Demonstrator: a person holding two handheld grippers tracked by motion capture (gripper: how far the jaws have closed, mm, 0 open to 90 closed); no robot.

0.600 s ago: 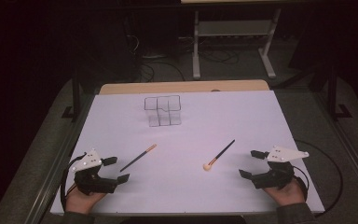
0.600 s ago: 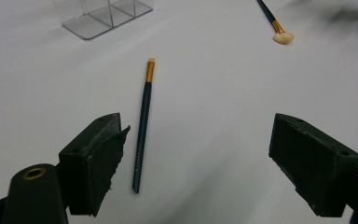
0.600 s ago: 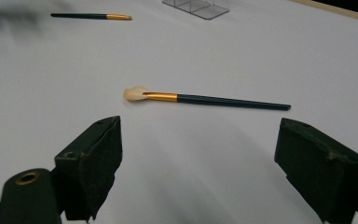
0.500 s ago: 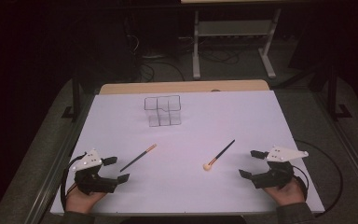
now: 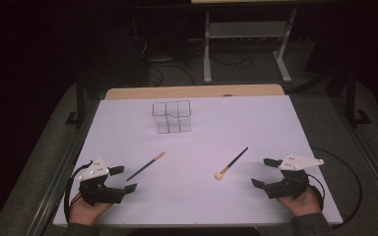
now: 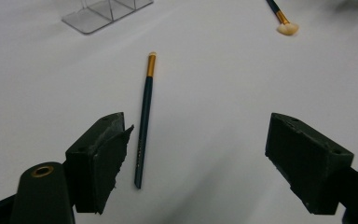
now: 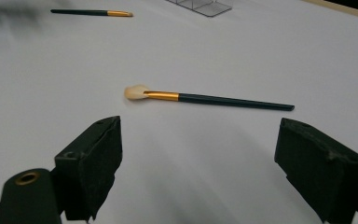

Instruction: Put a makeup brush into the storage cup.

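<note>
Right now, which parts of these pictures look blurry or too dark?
High view: the room beyond the white table is nearly black. Left gripper view: the fluffy makeup brush is soft, with a dark smear at the top right corner. Right gripper view: a blurred dark smear at top left.

- A white table (image 5: 275, 128) with a wooden far edge stands in a dark room.
- Behind it, a pale metal stand (image 5: 246, 34) and loose cables (image 5: 167, 73) sit on grey floor.
</note>
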